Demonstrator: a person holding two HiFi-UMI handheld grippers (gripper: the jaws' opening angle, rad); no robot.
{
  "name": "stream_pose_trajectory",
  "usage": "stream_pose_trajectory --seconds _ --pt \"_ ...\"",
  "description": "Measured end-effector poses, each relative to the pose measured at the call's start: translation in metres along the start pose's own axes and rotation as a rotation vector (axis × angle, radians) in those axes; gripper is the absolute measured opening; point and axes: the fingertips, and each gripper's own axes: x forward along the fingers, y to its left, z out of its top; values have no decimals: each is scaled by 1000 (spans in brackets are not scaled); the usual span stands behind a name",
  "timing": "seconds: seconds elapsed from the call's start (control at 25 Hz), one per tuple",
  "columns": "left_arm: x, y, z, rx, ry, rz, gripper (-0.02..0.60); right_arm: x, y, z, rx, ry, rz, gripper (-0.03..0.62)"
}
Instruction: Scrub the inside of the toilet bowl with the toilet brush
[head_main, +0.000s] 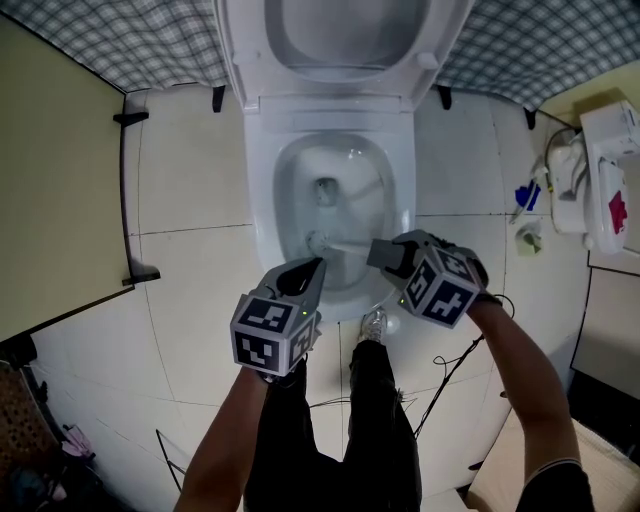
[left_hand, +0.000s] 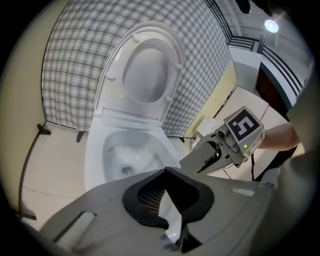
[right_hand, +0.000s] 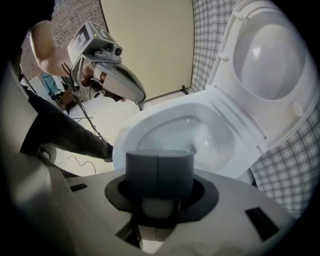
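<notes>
One toilet (head_main: 262, 215), lid (head_main: 340, 30) up, and one brush (head_main: 320, 241) with its head down in the bowl near the front wall. There are two grippers. The right gripper (head_main: 378, 252) has its fingers closed on the brush handle. The left gripper (head_main: 312, 268) hovers over the front rim, fingers together and empty. One shoe (head_main: 375, 323) stands against the toilet's front, and cables (head_main: 445, 385) trail on the floor.

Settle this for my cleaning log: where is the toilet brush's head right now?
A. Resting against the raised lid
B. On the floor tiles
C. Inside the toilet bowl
C: in the head view, the head of the toilet brush sits low inside the toilet bowl, and its pale handle leads to the right tool.
</notes>
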Motion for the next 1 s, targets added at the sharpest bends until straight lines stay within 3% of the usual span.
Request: stream_pose_trajectory --seconds 0.28,0.64,1.0 --pt "-2 -3 -3 -5 -4 4 8 -17 -13 -19 -24 66 -13 169" --pt "-1 -6 -5 -14 -3 0 8 -25 -58 -25 -55 145 -157 169" --pt "-1 3 -1 -14 -3 6 8 -7 -116 -12 120 70 -287 168"
